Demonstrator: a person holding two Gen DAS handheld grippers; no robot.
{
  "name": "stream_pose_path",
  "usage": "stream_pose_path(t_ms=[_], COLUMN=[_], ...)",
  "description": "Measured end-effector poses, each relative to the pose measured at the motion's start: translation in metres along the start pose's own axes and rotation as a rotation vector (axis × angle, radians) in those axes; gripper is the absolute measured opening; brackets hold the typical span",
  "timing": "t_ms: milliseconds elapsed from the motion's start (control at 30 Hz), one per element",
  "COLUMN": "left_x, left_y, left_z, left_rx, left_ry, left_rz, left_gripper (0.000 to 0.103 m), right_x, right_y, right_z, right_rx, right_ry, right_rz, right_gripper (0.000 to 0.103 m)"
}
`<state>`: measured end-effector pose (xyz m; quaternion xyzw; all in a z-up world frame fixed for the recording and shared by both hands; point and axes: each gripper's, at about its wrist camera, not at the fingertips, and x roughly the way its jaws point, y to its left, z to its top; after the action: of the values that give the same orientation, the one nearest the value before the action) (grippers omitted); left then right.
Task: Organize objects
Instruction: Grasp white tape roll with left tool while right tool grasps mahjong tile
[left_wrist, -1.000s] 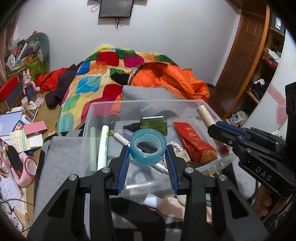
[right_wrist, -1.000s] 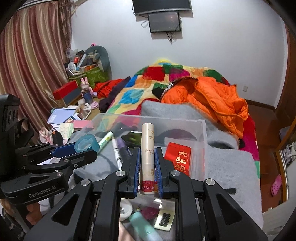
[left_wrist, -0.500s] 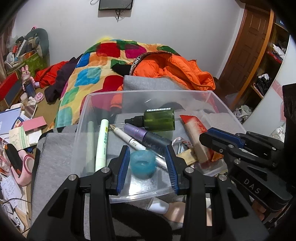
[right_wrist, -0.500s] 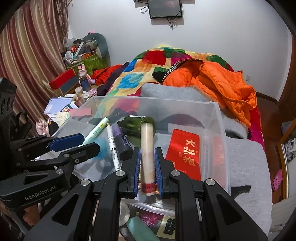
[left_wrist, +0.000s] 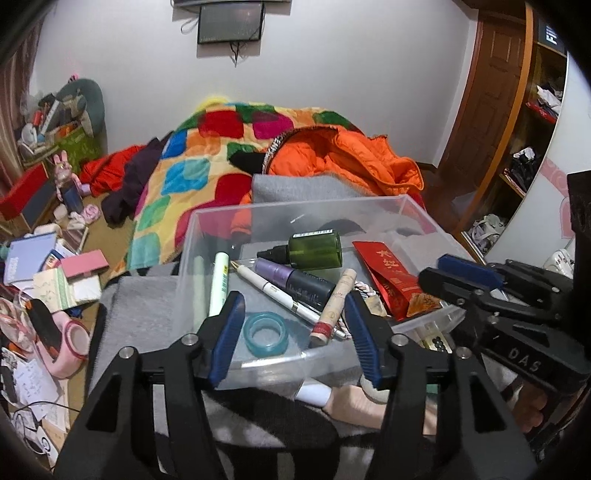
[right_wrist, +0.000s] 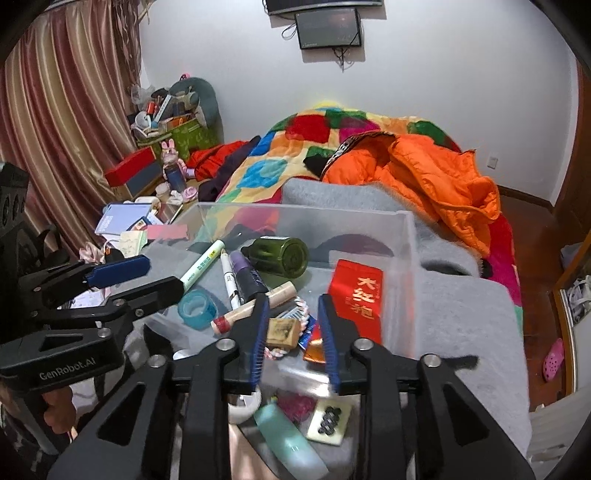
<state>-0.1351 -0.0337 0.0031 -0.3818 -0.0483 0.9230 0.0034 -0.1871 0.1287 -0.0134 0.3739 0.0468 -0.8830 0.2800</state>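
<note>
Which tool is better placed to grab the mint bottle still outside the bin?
Right, probably. The right tool is open, and the mint bottle lies just below it, outside the clear bin.

Plain white wall (left_wrist: 351, 74) straight ahead of the jaws, with a dark wall-mounted screen (left_wrist: 229, 22) high up, cables dangling under it. Below that, a bed under a bright patchwork quilt (left_wrist: 207, 147), an orange puffer jacket (left_wrist: 351, 162) heaped on it to the right. Striped pink-and-gold curtain (right_wrist: 62, 103) far left in the right wrist view. Low down left, a cluttered side surface (left_wrist: 44, 258) with notebooks, a red box (right_wrist: 129, 166) and a green bag (right_wrist: 184, 138) stuffed full. Far right, a brown wooden door (left_wrist: 487, 110) and open shelving (left_wrist: 535, 122). Reddish wooden floor (right_wrist: 535, 236) right of the bed, a pink clog (right_wrist: 553, 359) lying on it.
</note>
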Motion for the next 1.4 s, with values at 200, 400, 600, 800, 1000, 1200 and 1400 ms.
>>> stream_pose_path(t_ms=[200,400,600,800,1000,1200,1400], left_x=[-0.020,-0.026,-0.013,0.012,0.025,0.032,0.038], left_y=[-0.004,-0.016,-0.035,-0.052,-0.059,-0.065,-0.074], left_z=[-0.009,-0.028,-0.050,-0.063,-0.064,-0.059,-0.062], left_rx=[0.007,0.026,0.066,0.102,0.128,0.128,0.147], left_ry=[-0.024,-0.001,0.051,0.117,0.139,0.146,0.150], left_rz=[-0.003,-0.015,-0.032,-0.043,-0.043,-0.072,-0.086], left_gripper=[0.074,0.075,0.075,0.075,0.074,0.058,0.046], right_x=[-0.030,-0.051,-0.047,-0.020,0.004,0.013,0.013], right_y=[-0.007,-0.009,-0.014,-0.022,-0.033,-0.030,-0.030], right_z=[-0.008,-0.026,-0.050,-0.067,-0.074,-0.074,-0.078], right_rx=[0.003,-0.010,-0.010,0.025,0.073,0.074,0.067], right_ry=[-0.046,-0.058,-0.006,0.077,0.146,0.164,0.167], right_rz=[-0.025,-0.061,-0.072,-0.056,-0.018,-0.006,-0.007], right_gripper=[0.039,0.044,0.044,0.044,0.044,0.038,0.022])
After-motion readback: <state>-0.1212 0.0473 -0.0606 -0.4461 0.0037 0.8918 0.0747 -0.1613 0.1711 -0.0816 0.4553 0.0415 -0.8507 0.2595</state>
